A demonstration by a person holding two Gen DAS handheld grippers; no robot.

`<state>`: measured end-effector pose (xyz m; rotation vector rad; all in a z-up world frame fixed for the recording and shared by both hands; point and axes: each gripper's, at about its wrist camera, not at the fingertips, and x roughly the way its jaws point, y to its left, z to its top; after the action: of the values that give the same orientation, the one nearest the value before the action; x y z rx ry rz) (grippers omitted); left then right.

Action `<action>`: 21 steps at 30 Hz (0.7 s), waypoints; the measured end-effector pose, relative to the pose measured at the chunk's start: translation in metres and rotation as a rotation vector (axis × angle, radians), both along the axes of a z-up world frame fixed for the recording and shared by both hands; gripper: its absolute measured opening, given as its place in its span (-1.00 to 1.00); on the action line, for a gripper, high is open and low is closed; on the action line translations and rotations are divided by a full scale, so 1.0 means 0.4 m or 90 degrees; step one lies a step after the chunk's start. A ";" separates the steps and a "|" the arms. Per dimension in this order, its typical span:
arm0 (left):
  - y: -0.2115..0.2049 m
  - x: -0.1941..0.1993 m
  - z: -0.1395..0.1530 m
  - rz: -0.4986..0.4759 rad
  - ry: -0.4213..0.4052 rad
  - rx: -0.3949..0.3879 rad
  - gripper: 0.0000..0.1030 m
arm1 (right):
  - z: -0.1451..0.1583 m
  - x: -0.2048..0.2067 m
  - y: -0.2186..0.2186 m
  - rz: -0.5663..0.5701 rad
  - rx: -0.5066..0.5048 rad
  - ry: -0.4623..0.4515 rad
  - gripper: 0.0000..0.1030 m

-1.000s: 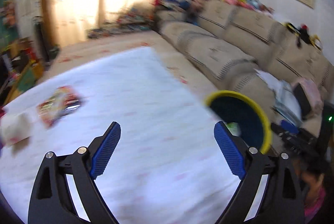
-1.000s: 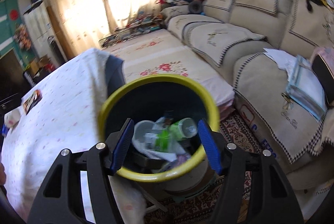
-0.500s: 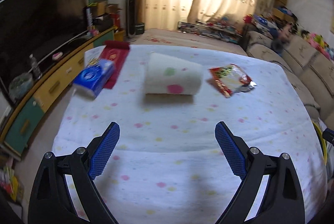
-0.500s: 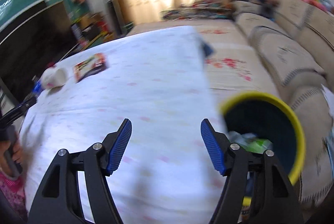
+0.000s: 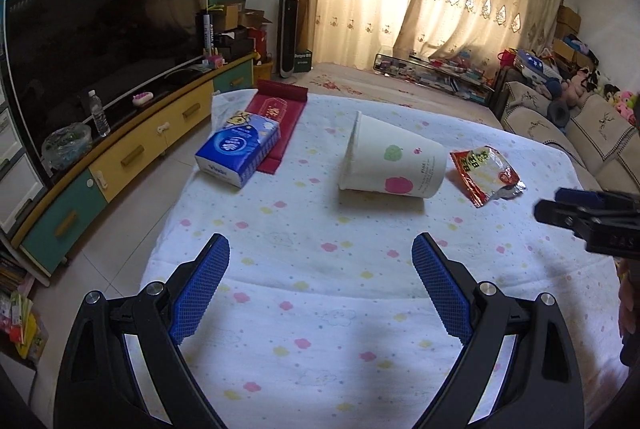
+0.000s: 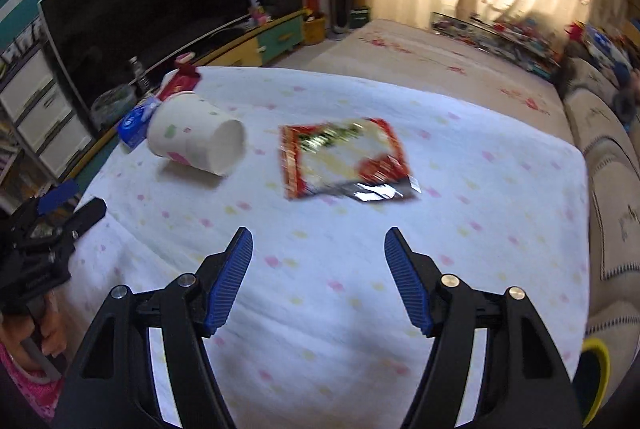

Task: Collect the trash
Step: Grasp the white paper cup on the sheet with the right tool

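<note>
Both tongs, the left tongs (image 5: 320, 289) and right tongs (image 6: 319, 277), have been swung from the bin (image 6: 596, 369) back to the desk (image 5: 320, 349), released and empty; cup (image 5: 394, 165) and wrapper (image 6: 344, 157) remain uncollected.

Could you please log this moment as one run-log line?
left gripper: open, empty | right gripper: open, empty | paper cup: on its side | snack wrapper: flat beside cup
</note>
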<state>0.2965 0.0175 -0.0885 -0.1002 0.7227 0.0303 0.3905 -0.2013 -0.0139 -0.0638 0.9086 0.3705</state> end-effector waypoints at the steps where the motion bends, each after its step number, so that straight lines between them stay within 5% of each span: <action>1: 0.005 -0.002 0.000 0.005 0.000 0.001 0.77 | 0.008 0.009 0.016 0.010 0.001 -0.003 0.27; 11: 0.071 -0.023 -0.006 0.036 0.011 -0.028 0.77 | 0.084 0.160 0.250 0.166 -0.023 0.035 0.38; 21: 0.050 -0.013 -0.024 0.010 0.035 -0.032 0.77 | 0.066 0.281 0.331 -0.024 -0.074 0.236 0.62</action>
<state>0.2915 0.0374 -0.0981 -0.1538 0.7785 0.0302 0.5029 -0.0689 0.0124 -0.0861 1.2961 0.2981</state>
